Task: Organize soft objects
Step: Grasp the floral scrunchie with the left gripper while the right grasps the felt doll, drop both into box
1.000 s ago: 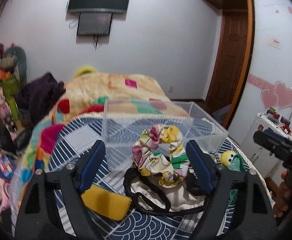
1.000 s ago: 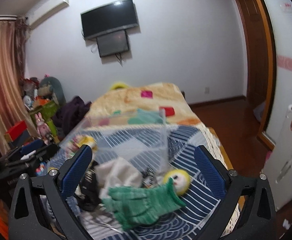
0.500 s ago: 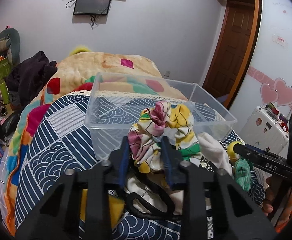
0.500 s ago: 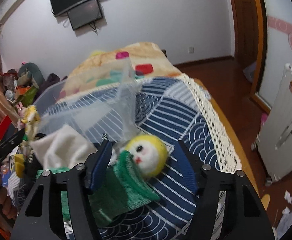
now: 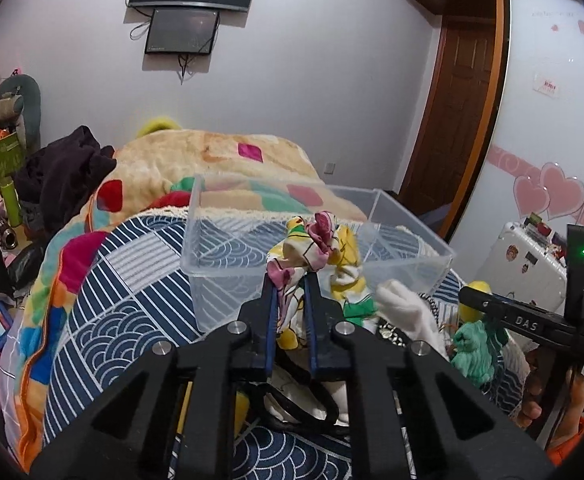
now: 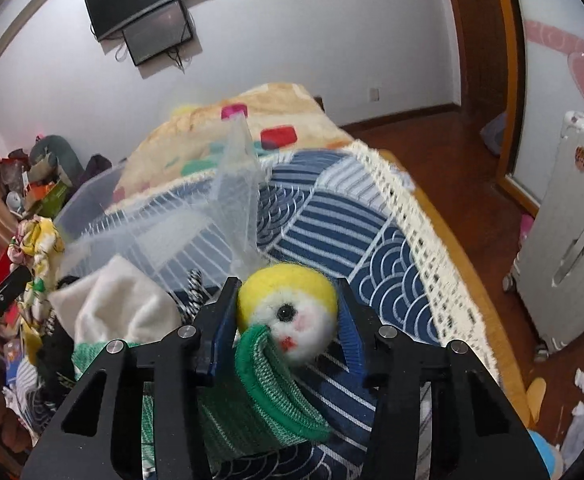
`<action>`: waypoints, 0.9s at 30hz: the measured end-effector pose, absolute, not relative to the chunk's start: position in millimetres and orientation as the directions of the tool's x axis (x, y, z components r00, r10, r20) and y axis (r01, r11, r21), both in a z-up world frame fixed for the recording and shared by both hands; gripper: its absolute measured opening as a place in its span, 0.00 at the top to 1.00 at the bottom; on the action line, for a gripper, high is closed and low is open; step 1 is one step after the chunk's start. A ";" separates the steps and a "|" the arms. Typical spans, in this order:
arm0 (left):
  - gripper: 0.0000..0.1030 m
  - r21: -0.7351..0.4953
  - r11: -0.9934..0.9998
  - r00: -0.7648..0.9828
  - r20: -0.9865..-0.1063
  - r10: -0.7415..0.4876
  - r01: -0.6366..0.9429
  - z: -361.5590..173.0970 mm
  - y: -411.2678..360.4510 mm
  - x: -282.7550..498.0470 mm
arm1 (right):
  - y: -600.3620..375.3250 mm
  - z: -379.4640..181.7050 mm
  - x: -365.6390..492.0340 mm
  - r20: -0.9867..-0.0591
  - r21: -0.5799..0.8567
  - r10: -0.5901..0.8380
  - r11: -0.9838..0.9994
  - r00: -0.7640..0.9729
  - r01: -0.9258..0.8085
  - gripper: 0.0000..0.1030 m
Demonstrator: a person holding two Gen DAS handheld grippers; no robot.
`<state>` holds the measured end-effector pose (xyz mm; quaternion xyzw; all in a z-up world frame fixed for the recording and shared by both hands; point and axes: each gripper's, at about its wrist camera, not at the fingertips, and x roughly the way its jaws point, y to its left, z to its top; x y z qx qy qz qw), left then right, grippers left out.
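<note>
On the bed (image 5: pixel 103 304) sits your clear bin (image 5: pixel 227 280), with the soft pile just in front. Your left gripper (image 5: pixel 288 292) pinches the floral cloth (image 5: pixel 312 248) by the bin's near wall; your right gripper (image 6: pixel 287 316) squeezes the doll's (image 6: pixel 292 320) head between its 2 fingers.

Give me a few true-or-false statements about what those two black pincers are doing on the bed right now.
1. The left gripper is pinching the flowered cloth. True.
2. The clear plastic box is packed with toys. False: nothing shows inside it.
3. The right gripper has its jaws around the yellow doll head. True.
4. The doll is wrapped in a red glove. False: the green glove covers it.
</note>
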<state>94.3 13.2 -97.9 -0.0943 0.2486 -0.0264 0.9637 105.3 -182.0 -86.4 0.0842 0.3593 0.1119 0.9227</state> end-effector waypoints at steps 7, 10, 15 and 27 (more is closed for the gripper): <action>0.90 -0.203 0.979 0.904 -0.416 -0.098 0.012 -74.4 22.0 86.5 | -168.8 -46.6 86.3 -0.535 0.239 0.322 0.945 0.782 -0.225 0.59; 0.90 -0.191 0.982 0.915 -0.392 -0.092 0.016 -62.4 25.7 87.8 | -156.1 -31.0 80.8 -0.499 0.221 0.342 0.939 0.796 -0.265 0.59; 0.90 -0.180 0.984 0.927 -0.366 -0.078 0.012 -44.3 33.9 99.7 | -130.6 -13.2 87.3 -0.469 0.181 0.369 0.930 0.803 -0.321 0.59; 0.90 -0.151 0.989 0.883 -0.465 -0.063 -0.009 -52.1 37.6 163.5 | -98.7 -14.8 137.0 -0.497 0.122 0.337 0.939 0.799 -0.321 0.58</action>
